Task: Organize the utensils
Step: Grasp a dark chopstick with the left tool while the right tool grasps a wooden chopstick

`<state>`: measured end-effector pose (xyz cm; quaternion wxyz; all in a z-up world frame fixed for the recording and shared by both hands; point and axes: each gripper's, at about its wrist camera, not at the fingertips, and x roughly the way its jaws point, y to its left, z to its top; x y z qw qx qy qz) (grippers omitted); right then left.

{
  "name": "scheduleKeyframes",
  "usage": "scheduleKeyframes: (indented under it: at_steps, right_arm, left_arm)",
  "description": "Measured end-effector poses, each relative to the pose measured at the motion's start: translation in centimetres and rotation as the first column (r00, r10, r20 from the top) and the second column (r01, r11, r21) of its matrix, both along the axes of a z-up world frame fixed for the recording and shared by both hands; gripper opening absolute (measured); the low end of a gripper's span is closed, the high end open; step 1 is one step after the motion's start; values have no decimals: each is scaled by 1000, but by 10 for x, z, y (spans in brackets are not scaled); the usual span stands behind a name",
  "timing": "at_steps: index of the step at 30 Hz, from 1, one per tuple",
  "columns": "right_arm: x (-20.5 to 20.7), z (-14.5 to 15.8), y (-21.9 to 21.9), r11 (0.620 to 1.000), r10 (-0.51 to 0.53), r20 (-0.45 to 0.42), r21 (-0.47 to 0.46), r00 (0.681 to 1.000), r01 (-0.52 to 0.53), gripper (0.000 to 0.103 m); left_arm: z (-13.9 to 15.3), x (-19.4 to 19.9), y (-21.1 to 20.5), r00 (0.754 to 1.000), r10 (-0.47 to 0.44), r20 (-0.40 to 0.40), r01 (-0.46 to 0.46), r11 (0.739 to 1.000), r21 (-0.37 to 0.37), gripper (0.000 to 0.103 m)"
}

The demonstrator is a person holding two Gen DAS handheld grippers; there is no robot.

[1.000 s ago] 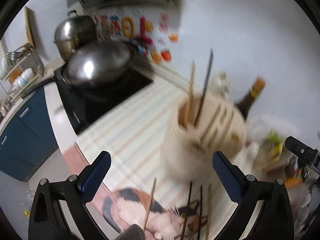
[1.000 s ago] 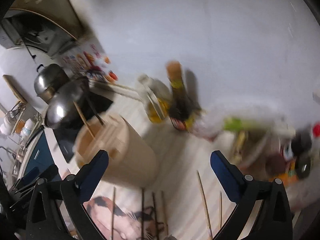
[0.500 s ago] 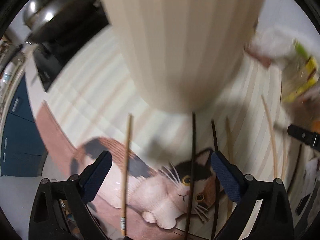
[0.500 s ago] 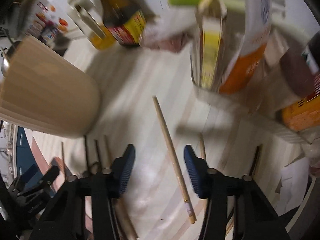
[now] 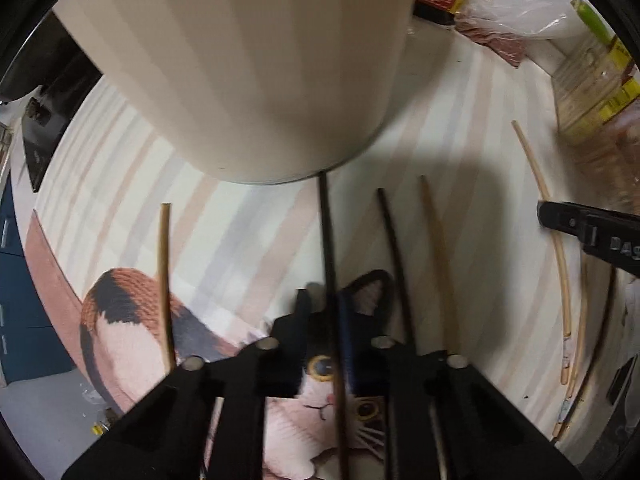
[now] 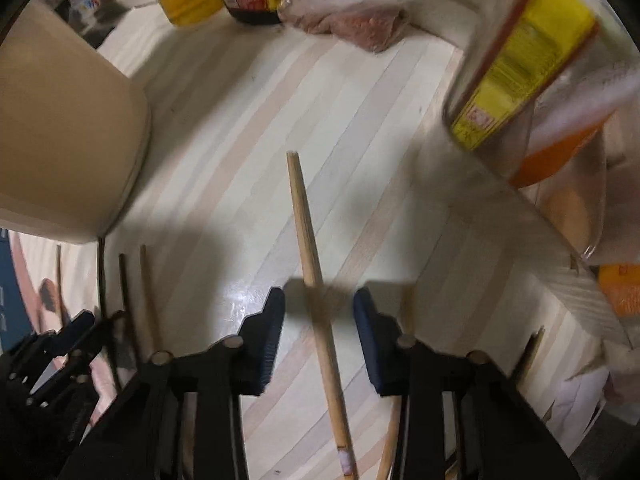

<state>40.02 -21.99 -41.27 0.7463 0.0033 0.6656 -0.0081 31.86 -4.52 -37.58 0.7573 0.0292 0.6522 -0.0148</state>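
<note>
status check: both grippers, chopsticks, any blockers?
Left gripper shut on dark chopstick. Right gripper closing around light chopstick, pads not touching. Holder close ahead.

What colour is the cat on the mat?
The cat is white with orange and black patches and yellow eyes. It shows best in the left wrist view.

Tight quarters down here: the wooden utensil holder [image 5: 256, 68] looms right ahead of the left gripper [image 5: 326, 312], blocking any forward path. Chopsticks [image 5: 436, 260] lie scattered across the striped counter [image 6: 248, 128], with narrow lanes between them. On the right, bottles [image 6: 516, 64] and a plastic bag [image 6: 352, 8] wall off the counter's back edge.
</note>
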Motion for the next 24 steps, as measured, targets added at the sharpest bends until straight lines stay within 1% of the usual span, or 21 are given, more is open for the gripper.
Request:
scheduleKeyframes:
  at_steps: [1, 4, 6, 9, 11, 13, 16, 18, 20, 21, 24]
  right_arm:
    - [0, 0, 2, 1000, -1, -5, -1, 1000, 1, 8]
    - [-6, -1, 2, 998, -31, -34, 44, 999, 32, 7]
    - [-16, -2, 0, 995, -55, -66, 83, 996, 60, 7]
    - [-46, -6, -3, 981, -89, -133, 158, 987, 110, 7]
    - [-64, -8, -4, 974, -94, -167, 188, 981, 125, 7]
    - [-80, -10, -3, 972, -89, -195, 198, 977, 128, 7]
    - [-92, -11, 1, 978, -68, -211, 178, 975, 106, 7]
    - [-90, -11, 4, 983, -63, -225, 155, 972, 100, 7]
    - [-84, -11, 10, 989, -53, -238, 120, 970, 84, 7]
    - [-82, -11, 12, 991, -48, -236, 107, 971, 76, 7]
    - [-73, -10, 20, 995, -46, -240, 71, 970, 65, 7]
  left_arm:
    - [-2, -2, -2, 1000, 0, 3, -1, 1000, 10, 4]
    - [-6, -6, 0, 1000, 18, 0, -18, 1000, 4, 3]
    - [-6, -6, 10, 999, 33, -13, -33, 999, -11, 3]
    - [-10, -20, 24, 997, 56, -49, -58, 997, -49, 3]
    - [-12, -31, 30, 996, 55, -73, -60, 996, -67, 3]
    - [-15, -39, 35, 995, 57, -85, -63, 995, -75, 3]
    - [-19, -45, 36, 995, 52, -89, -60, 994, -89, 3]
    - [-21, -44, 35, 995, 41, -89, -49, 994, -94, 3]
    - [-21, -40, 36, 995, 34, -89, -42, 995, -94, 7]
    - [-18, -29, 40, 996, 29, -89, -38, 995, -91, 7]
    - [-16, -22, 36, 997, 1, -76, -6, 998, -67, 7]
